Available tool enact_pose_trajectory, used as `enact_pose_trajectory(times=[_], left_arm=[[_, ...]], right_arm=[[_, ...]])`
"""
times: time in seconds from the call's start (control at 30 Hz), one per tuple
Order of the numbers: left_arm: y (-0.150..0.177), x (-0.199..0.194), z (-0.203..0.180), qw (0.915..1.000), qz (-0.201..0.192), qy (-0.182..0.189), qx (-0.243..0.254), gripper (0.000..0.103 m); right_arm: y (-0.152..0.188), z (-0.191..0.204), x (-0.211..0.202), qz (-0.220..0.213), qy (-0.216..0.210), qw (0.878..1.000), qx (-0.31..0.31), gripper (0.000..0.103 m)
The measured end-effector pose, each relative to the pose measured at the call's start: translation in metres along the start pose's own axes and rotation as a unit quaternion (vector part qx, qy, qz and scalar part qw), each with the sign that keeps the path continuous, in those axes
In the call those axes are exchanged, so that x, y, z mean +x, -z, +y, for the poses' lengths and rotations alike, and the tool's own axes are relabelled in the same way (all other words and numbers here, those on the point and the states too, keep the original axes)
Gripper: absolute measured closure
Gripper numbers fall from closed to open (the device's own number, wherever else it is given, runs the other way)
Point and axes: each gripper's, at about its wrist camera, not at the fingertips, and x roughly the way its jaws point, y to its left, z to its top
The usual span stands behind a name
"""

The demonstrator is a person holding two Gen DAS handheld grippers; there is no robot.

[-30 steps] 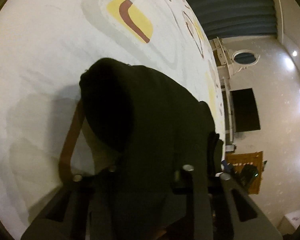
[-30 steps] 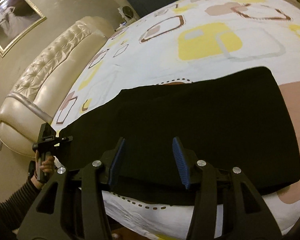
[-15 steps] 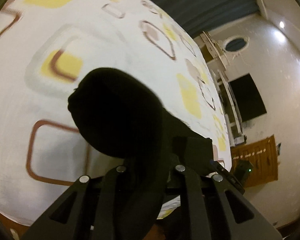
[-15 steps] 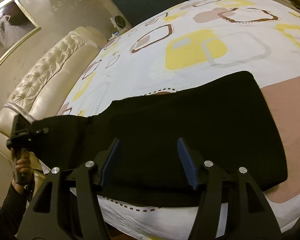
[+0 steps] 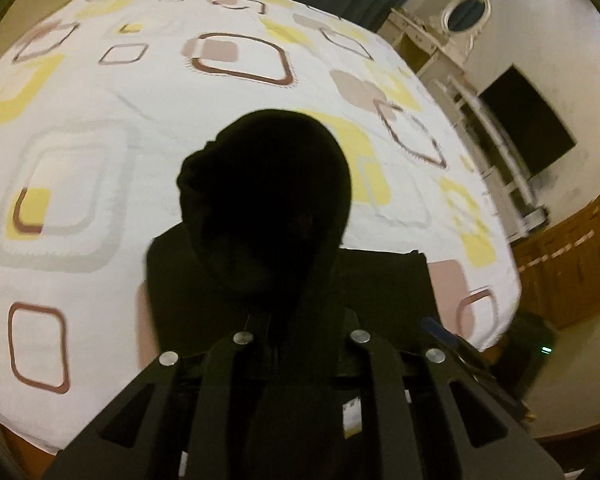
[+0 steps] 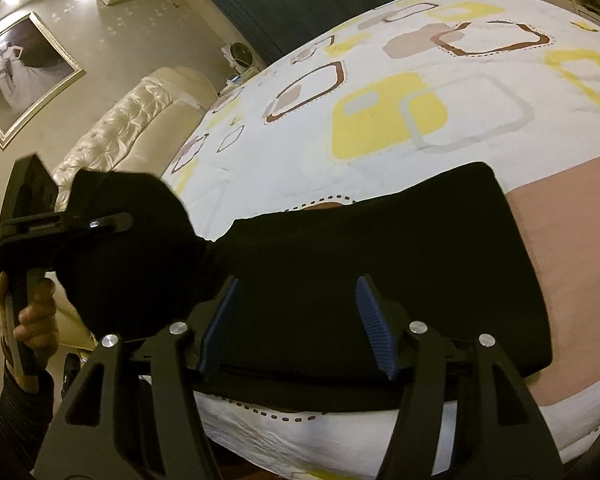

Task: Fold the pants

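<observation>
The pants (image 6: 380,264) were plain black. The bedsheet (image 6: 284,152) was white, printed with rounded squares in yellow, brown, tan and grey. The right gripper (image 6: 296,328) was black with blue ribbed pads (image 6: 374,336).

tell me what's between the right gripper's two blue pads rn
Nothing is pinched. In the right wrist view the right gripper hangs open just above the black pants, which lie flat on the bed sheet; only that fabric shows through the gap.
</observation>
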Motion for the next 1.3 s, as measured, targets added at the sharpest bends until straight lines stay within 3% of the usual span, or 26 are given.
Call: enact_pose_trajectory(times=[0.17, 0.43, 0.8, 0.93, 1.03, 1.13, 1.2, 1.3], left_arm=[[0.013, 0.043, -0.043, 0.9982, 0.010, -0.044, 0.038, 0.088], [0.045, 0.107, -0.086, 0.9871, 0.021, -0.127, 0.095, 0.088], [0.067, 0.130, -0.116, 0.9628, -0.018, -0.222, 0.154, 0.087], [0.070, 0.131, -0.121, 0.9591, -0.023, -0.233, 0.160, 0.085], [0.070, 0.127, -0.129, 0.9576, -0.028, -0.233, 0.167, 0.074], [0.071, 0.117, -0.136, 0.9665, -0.036, -0.193, 0.165, 0.053], [0.073, 0.110, -0.148, 0.9667, -0.044, -0.181, 0.176, 0.038], [0.076, 0.097, -0.163, 0.9642, -0.066, -0.165, 0.197, 0.032]], right_arm=[[-0.002, -0.011, -0.009, -0.009, -0.003, 1.000, 0.019, 0.043], [-0.007, -0.029, -0.025, -0.030, -0.005, 0.999, 0.044, 0.043], [-0.007, -0.050, -0.028, -0.039, -0.009, 0.997, 0.072, 0.043], [-0.008, -0.055, -0.032, -0.045, -0.009, 0.996, 0.078, 0.043], [-0.008, -0.061, -0.037, -0.050, -0.008, 0.995, 0.083, 0.043], [-0.009, -0.068, -0.042, -0.059, -0.009, 0.994, 0.094, 0.043], [-0.010, -0.072, -0.046, -0.064, -0.012, 0.992, 0.104, 0.043], [-0.011, -0.078, -0.053, -0.073, -0.012, 0.991, 0.115, 0.043]])
